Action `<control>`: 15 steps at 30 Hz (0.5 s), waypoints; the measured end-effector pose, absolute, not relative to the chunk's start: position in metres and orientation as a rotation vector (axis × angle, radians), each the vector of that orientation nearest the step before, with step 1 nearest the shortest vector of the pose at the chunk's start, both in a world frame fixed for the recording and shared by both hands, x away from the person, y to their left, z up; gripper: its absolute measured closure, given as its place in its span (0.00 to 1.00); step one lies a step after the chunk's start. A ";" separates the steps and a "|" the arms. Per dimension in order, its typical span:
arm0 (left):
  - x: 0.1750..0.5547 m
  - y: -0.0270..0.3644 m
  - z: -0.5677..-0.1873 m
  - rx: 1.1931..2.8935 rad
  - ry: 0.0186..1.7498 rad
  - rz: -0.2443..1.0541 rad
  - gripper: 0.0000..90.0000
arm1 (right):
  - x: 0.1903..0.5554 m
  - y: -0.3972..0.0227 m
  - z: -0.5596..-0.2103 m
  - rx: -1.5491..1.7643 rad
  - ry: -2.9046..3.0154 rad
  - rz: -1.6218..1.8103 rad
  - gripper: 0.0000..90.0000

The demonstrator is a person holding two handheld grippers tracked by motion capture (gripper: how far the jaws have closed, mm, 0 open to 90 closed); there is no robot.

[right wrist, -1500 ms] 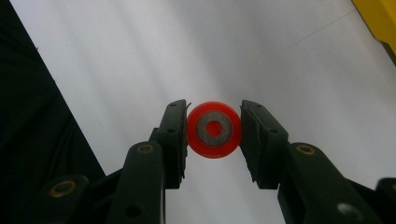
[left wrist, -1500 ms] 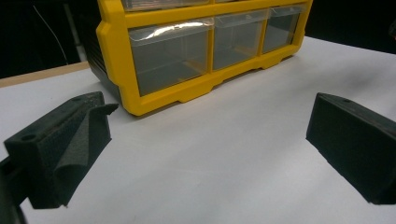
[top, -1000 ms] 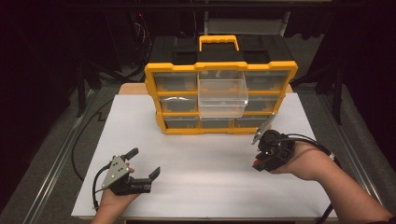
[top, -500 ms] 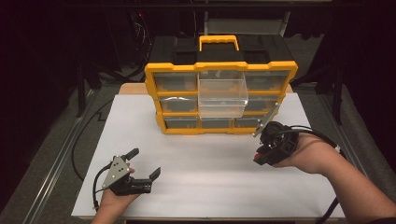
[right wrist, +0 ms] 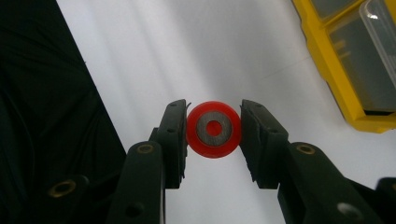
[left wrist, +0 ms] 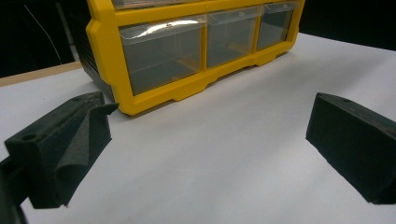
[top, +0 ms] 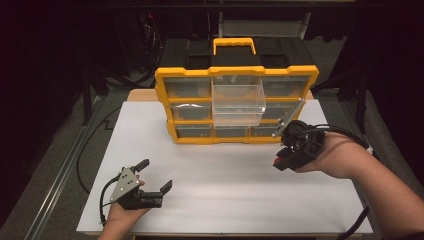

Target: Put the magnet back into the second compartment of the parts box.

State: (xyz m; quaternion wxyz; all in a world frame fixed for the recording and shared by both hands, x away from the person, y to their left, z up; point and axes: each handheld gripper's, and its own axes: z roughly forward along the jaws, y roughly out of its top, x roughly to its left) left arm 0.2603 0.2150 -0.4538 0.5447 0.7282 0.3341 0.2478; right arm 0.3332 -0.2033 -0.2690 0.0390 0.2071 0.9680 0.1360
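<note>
A yellow and black drawer organizer (top: 235, 75) stands at the back of the white table (top: 225, 190); one clear drawer (top: 238, 104) in its middle column is pulled out. My right gripper (top: 280, 161) hovers right of the organizer's lower right corner, shut on a small red wheel (right wrist: 214, 129) with a grey metal hub; the wheel shows as a red spot (top: 279, 161) in the high view. My left gripper (top: 155, 175) rests near the table's front left, jaws wide open with nothing between them. In the left gripper view the organizer's bottom drawers (left wrist: 163, 53) lie ahead.
The table's dark left edge (right wrist: 56, 116) runs beside the wheel in the right gripper view. Black cables (top: 87, 150) trail off the table's left side. Open white surface lies between the two grippers and in front of the organizer (right wrist: 345, 60).
My right gripper has risen and moved slightly right and back, closer to the organizer's right corner, still holding the red wheel. The left gripper has not moved.
</note>
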 end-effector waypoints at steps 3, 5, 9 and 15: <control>0.260 0.215 -0.454 1.729 0.792 0.587 0.01 | 0.334 -0.201 -0.262 0.633 2.967 0.425 0.72; 0.261 0.216 -0.454 1.725 0.790 0.588 0.01 | 0.335 -0.200 -0.258 0.647 2.966 0.431 0.72; 0.261 0.216 -0.454 1.715 0.794 0.582 0.01 | 0.335 -0.200 -0.249 0.642 2.961 0.430 0.72; 0.261 0.218 -0.454 1.701 0.801 0.571 0.01 | 0.336 -0.200 -0.234 0.631 2.948 0.438 0.72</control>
